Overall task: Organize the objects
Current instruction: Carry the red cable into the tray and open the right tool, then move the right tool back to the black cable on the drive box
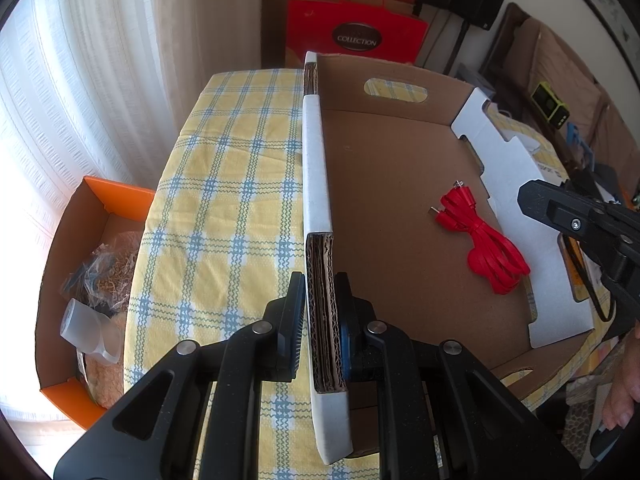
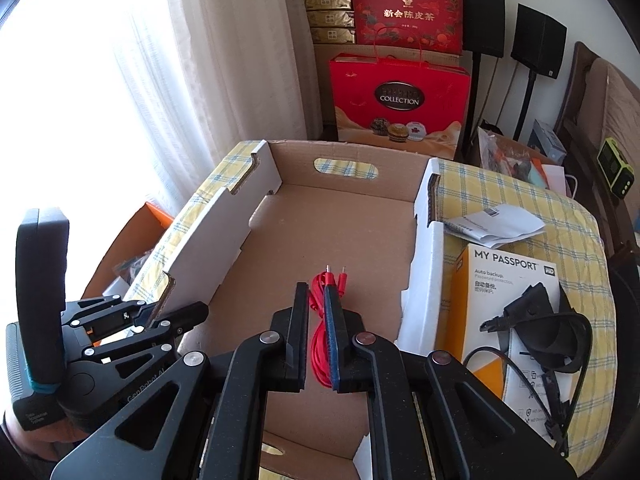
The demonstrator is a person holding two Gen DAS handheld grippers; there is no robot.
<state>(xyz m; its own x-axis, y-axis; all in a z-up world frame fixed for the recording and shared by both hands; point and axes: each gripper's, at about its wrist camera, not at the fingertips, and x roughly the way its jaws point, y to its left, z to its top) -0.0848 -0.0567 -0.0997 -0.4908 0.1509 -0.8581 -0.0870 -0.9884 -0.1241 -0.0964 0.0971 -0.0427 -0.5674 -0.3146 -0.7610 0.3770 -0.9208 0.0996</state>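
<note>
A shallow cardboard box (image 1: 400, 184) with white-topped walls lies on the yellow checked tablecloth (image 1: 224, 208). My left gripper (image 1: 320, 284) is shut on the box's left wall (image 1: 320, 264). A coiled red cable (image 1: 486, 246) lies on the box floor. In the right wrist view my right gripper (image 2: 317, 294) hovers just above the red cable (image 2: 320, 344), its jaws slightly apart, the cable showing in the gap between them. The left gripper also shows at the left of that view (image 2: 160, 320), on the box wall (image 2: 208, 236).
A white-and-orange "My Passport" box (image 2: 504, 280) with a black cable and pouch (image 2: 548, 332) on it lies right of the cardboard box, with folded paper (image 2: 496, 224) behind. An orange box (image 1: 80, 280) of clutter stands left of the table. Red gift bags (image 2: 400, 104) stand beyond.
</note>
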